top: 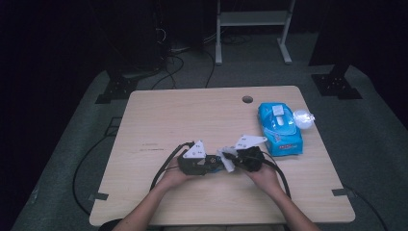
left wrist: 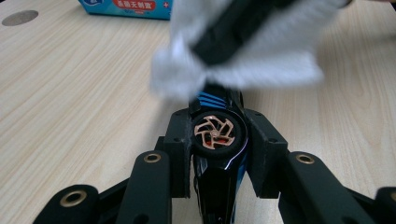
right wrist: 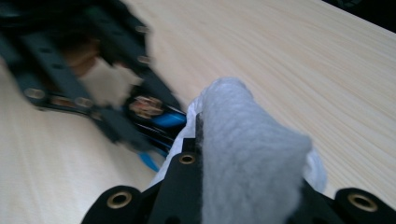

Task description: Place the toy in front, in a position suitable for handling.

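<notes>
Now one toy car (left wrist: 215, 140) sits clamped in left tongs (left wrist: 218, 140), one white wipe (right wrist: 243, 154) in right tongs (right wrist: 243, 186).

Two handheld grippers (top: 215, 161) (top: 235, 155); one toy car (left wrist: 215, 140); one white wipe (right wrist: 247, 154); one blue wipes pack (top: 279, 127); one wooden table (top: 192, 115).

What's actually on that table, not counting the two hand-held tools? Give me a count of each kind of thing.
Toy car, black and blue, clamped in the left tool: 1
White wipe, clamped in the right tool: 1
Blue wipes pack: 1
Crumpled clear wrapper beside the pack: 1
Total: 4
</notes>
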A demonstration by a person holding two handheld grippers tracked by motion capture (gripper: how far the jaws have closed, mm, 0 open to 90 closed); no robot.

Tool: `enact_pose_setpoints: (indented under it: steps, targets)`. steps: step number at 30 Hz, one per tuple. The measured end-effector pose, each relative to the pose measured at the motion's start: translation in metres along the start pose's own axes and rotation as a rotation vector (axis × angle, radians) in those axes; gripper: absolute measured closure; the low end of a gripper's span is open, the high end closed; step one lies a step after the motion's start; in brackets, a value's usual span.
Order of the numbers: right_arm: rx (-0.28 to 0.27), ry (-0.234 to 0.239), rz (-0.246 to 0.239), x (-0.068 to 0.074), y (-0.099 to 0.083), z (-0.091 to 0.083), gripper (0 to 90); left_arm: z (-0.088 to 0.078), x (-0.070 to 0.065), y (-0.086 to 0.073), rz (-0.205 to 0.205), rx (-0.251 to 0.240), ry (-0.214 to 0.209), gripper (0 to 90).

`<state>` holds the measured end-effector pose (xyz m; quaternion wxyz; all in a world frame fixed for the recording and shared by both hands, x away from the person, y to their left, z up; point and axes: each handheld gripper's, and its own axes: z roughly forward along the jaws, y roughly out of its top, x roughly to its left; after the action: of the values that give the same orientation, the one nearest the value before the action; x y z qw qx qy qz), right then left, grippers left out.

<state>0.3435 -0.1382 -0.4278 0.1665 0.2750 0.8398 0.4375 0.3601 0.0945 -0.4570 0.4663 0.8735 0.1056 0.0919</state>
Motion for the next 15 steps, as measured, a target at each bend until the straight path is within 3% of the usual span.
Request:
enact_pose_setpoints:
  steps: [2,4,7,8,11,15]
  targets:
    - [0.002,-0.037,0.016,-0.009,-0.005,-0.007,84.2,-0.001,0.001,0.001,-0.01,0.016,0.018,61.7]
    - [-0.012,-0.03,0.059,-0.015,-0.009,-0.01,84.2,-0.002,0.004,0.0,-0.057,0.017,0.026,52.1]
    - [-0.011,-0.038,0.05,-0.014,-0.008,-0.009,84.1,-0.003,0.006,-0.002,-0.067,0.018,0.026,54.7]
    - [-0.006,-0.037,0.05,-0.013,-0.007,-0.009,84.1,-0.003,0.005,-0.002,-0.052,0.019,0.021,60.0]
    - [-0.009,-0.026,0.056,-0.011,-0.006,-0.006,84.2,-0.001,0.004,-0.003,-0.047,0.016,0.012,64.5]
    - [-0.015,0.043,0.053,0.003,0.002,0.007,84.2,-0.001,0.004,-0.003,-0.039,0.013,0.007,65.0]
